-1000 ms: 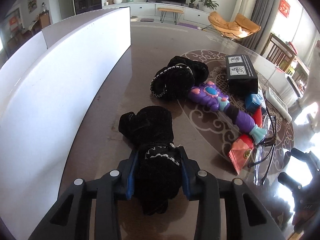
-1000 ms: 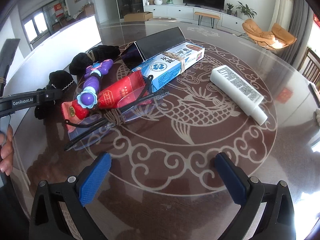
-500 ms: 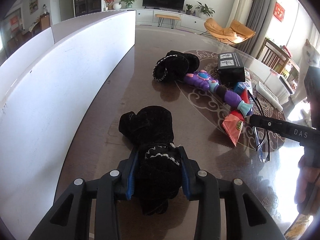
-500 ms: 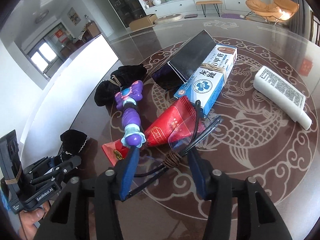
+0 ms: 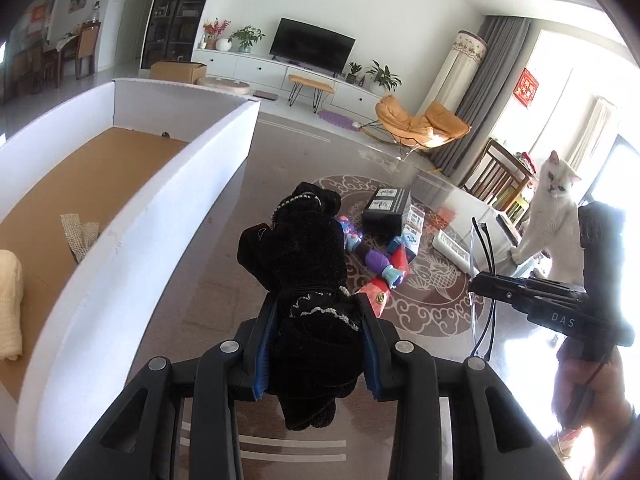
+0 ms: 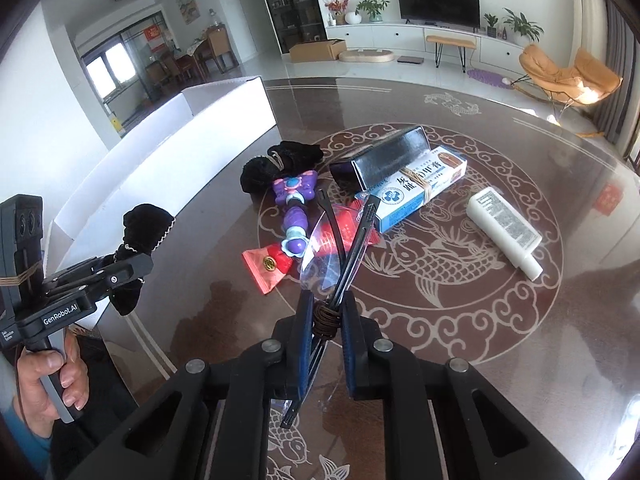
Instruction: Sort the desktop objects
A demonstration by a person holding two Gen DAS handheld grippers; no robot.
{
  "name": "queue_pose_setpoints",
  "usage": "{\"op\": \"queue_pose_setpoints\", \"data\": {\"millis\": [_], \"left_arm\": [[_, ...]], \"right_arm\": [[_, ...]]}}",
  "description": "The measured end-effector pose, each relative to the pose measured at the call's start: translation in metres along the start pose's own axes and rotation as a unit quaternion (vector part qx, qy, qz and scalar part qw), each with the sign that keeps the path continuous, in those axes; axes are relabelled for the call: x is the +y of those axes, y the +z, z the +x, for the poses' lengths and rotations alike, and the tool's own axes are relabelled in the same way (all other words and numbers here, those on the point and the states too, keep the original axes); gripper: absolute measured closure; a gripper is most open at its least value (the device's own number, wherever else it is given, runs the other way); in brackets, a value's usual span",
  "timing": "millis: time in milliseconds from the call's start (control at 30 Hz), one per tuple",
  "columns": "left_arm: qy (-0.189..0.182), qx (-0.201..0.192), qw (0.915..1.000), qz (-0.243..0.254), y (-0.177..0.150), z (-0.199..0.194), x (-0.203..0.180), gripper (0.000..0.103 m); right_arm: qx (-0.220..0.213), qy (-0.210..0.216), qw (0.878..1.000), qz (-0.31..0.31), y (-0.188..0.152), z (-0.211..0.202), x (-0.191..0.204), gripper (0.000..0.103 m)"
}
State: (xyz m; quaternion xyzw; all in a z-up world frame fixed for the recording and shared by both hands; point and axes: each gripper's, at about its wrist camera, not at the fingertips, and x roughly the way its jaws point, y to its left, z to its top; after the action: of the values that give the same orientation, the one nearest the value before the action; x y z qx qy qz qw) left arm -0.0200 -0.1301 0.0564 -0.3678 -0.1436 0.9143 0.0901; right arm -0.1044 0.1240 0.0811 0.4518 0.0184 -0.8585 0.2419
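Both grippers: clamped, loaded
Left gripper: black glove pinched, beside white box
Right gripper: glasses pinched above table
Box: cloth strip, cream fabric

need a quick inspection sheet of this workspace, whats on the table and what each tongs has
surface: dark glossy table with a fish and cloud pattern
job's things: black glove held up by the left tongs; clear glasses in the right tongs; second glove, purple toy, red packet, black box, blue-white box and white tube lie on the table
clutter: white bin on the left, scraps inside
grippers: both shut on their loads
cables: nothing seen
surroundings: living room; white cat at the table's far edge
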Motion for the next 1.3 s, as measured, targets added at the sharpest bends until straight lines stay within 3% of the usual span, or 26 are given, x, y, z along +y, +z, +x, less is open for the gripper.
{"op": "queue_pose_setpoints", "data": {"millis": [133,200,367,500,667,733,767,800,833,867,1033,1167,1233,1300], "left_arm": [[0.035,-0.043,0.9982,-0.022,0.036,-0.054,0.043,0.067],[0.075,-0.051,0.995,-0.043,0.05,-0.072,0.077,0.067],[0.168,-0.031,0.9792,-0.111,0.061,-0.09,0.174,0.067],[0.216,0.0,0.9647,-0.151,0.059,-0.084,0.235,0.067],[0.218,0.038,0.9616,-0.163,0.049,-0.058,0.256,0.062],[0.222,0.044,0.9603,-0.163,0.046,-0.048,0.256,0.052],[0.226,0.044,0.9593,-0.164,0.044,-0.046,0.255,0.04],[0.234,0.04,0.9577,-0.163,0.045,-0.046,0.253,0.039],[0.242,0.031,0.9567,-0.158,0.045,-0.049,0.249,0.038],[0.247,0.022,0.9565,-0.154,0.045,-0.053,0.247,0.034],[0.237,-0.014,0.962,-0.136,0.045,-0.072,0.218,0.031],[0.186,-0.044,0.9767,-0.097,0.047,-0.081,0.154,0.03],[0.15,-0.053,0.9851,-0.066,0.045,-0.08,0.113,0.025],[0.114,-0.058,0.9912,-0.032,0.041,-0.074,0.069,0.009]], "right_arm": [[-0.027,0.044,0.998,-0.036,0.04,-0.007,0.053,0.089],[-0.038,0.07,0.995,-0.062,0.063,-0.004,0.092,0.089],[-0.049,0.141,0.98,-0.135,0.108,0.018,0.213,0.089],[-0.013,0.18,0.964,-0.196,0.112,0.056,0.304,0.089],[0.053,0.149,0.955,-0.251,0.084,0.118,0.365,0.088],[0.071,0.13,0.953,-0.264,0.073,0.139,0.373,0.083],[0.082,0.124,0.952,-0.266,0.069,0.148,0.375,0.067],[0.091,0.119,0.953,-0.264,0.067,0.155,0.375,0.056],[0.09,0.116,0.955,-0.259,0.065,0.158,0.373,0.037],[0.079,0.115,0.957,-0.253,0.065,0.156,0.37,0.03],[-0.004,0.124,0.964,-0.235,0.067,0.111,0.337,0.016],[-0.086,0.086,0.968,-0.219,0.052,0.069,0.28,0.001],[-0.108,0.06,0.971,-0.206,0.037,0.053,0.242,0.0],[-0.114,0.024,0.975,-0.189,0.021,0.045,0.197,0.0]]}}
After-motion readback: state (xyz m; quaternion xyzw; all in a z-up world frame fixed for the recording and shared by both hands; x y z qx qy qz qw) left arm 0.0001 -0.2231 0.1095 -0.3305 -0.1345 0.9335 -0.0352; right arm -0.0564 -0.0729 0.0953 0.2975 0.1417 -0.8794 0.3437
